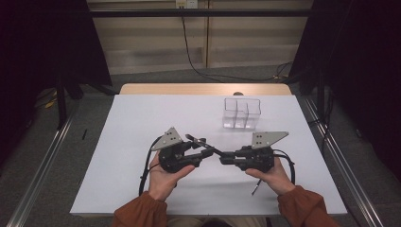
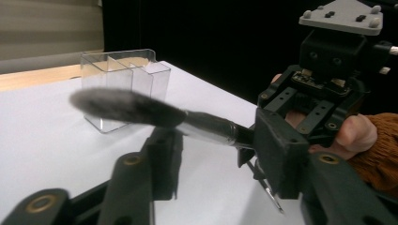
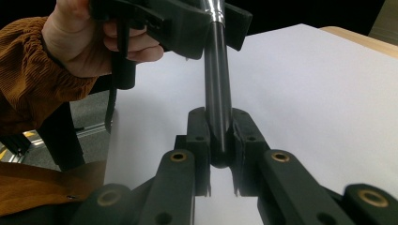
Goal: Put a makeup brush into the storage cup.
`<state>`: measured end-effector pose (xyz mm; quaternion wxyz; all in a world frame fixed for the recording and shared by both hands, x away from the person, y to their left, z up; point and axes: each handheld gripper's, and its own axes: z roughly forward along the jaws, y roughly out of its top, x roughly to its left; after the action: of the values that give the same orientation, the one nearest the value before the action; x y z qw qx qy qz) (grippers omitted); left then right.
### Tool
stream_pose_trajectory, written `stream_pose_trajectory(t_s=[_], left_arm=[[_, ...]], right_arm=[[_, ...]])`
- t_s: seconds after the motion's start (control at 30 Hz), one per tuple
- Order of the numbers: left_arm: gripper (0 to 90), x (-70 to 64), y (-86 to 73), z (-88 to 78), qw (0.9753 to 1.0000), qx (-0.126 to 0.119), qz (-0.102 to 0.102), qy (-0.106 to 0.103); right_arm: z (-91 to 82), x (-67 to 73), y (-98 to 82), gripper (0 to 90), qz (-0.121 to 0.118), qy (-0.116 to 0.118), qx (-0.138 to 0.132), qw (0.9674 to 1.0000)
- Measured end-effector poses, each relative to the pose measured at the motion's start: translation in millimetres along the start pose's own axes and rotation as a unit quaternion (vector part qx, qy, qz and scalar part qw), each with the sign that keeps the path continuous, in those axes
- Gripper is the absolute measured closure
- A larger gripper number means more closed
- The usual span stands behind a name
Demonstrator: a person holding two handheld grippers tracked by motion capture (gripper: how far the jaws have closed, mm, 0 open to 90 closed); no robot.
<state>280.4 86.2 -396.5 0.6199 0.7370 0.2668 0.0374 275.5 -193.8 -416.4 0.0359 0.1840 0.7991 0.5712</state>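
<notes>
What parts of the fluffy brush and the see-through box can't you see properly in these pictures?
- Brush: the left gripper view blurs its bristles; the right gripper covers its handle end.
- Right gripper view: the top edge cuts off the brush head, and the left gripper's grip on it is partly cropped.
- High view: the brush is too small to make out.
- Clear organizer: whether anything lies inside is unclear, too small and transparent.

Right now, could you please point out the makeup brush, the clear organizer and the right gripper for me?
makeup brush [image 2: 126,107], left gripper view, on its grey bristle head.
clear organizer [image 1: 241,113], high view, on its front wall.
right gripper [image 3: 219,140], right gripper view, between its fingers, which clamp the brush handle.
</notes>
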Motion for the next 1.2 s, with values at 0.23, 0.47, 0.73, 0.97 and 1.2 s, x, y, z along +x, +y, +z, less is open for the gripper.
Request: stream_pose_trajectory(t_s=[0.23,0.47,0.73,0.97,1.2], left_arm=[[58.1,1.4,4.0,0.3,0.9998,-0.003,-0.013,-0.012],[63.0,1.5,6.3,-1.4,0.9993,-0.008,-0.027,-0.022],[68.0,4.1,6.7,-2.6,0.9978,-0.01,-0.055,-0.037],[73.2,3.6,7.5,-2.3,0.9968,-0.013,-0.066,-0.043],[75.4,-0.9,10.1,-2.0,0.9977,-0.006,-0.052,-0.042]], right_arm=[[-0.6,-0.2,-0.3,79.7,-0.004,0.0,0.003,1.0],[1.9,0.6,-0.9,79.7,-0.006,0.001,0.008,1.0],[5.5,1.0,-2.5,79.7,-0.008,0.004,0.015,0.9998],[8.6,2.3,-3.5,79.7,-0.011,0.006,0.022,0.9997],[12.7,1.8,-5.9,79.1,-0.006,0.007,0.024,0.9997]])
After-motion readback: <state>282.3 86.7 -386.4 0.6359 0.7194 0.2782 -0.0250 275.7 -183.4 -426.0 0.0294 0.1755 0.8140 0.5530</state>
